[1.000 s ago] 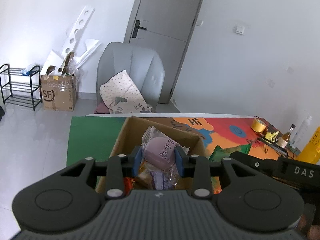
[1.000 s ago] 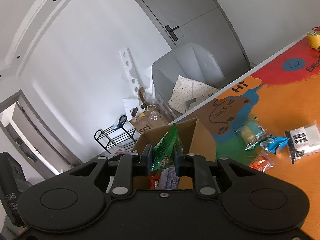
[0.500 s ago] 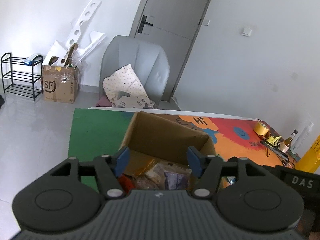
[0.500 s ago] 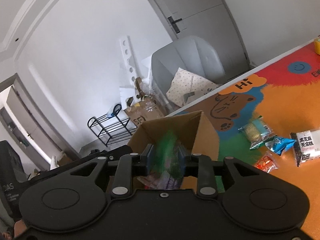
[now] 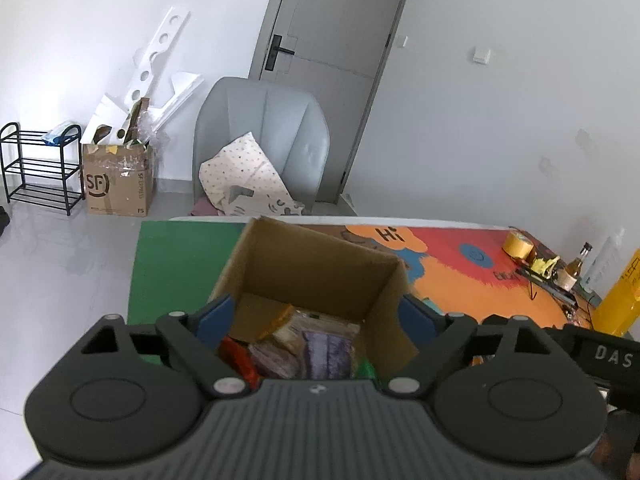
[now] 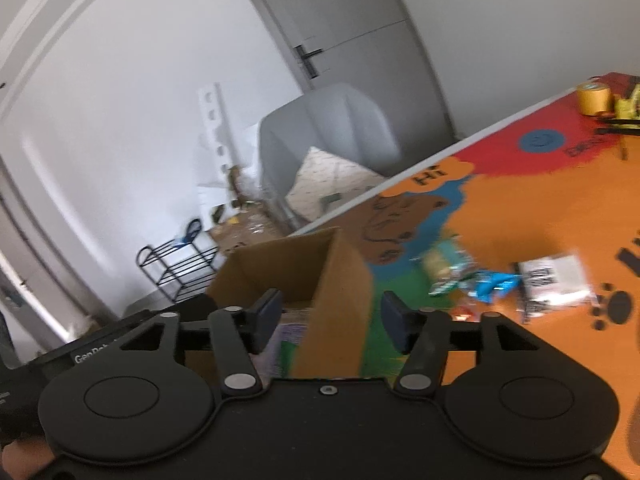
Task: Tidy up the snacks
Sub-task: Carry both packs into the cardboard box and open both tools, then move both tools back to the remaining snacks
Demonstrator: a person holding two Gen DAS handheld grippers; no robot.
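An open cardboard box (image 5: 320, 264) stands on the colourful table mat, and several wrapped snacks (image 5: 308, 344) lie inside it. Above the box my left gripper (image 5: 316, 316) hangs with its jaws opening wide and nothing between them. My right gripper (image 6: 332, 316) is over the box's right wall (image 6: 340, 292); its jaws are opening too and grip nothing, though the box's right wall shows between them. Loose snacks lie on the mat to the right: a green and blue packet (image 6: 448, 272), a blue packet (image 6: 492, 284), a white packet (image 6: 556, 280) and a small red one (image 6: 460, 312).
A grey chair (image 5: 260, 136) with a spotted cushion stands behind the table. A roll of yellow tape (image 5: 518, 242), a small bottle (image 5: 576, 264) and a yellow container (image 5: 620, 300) sit at the far right. On the floor at left are a cardboard carton (image 5: 116, 184) and a black rack (image 5: 36, 168).
Both grippers let go: the purple snack dropped from the left and the green packet from the right into the box. Both jaws have spread, and the right view has swung to the right.
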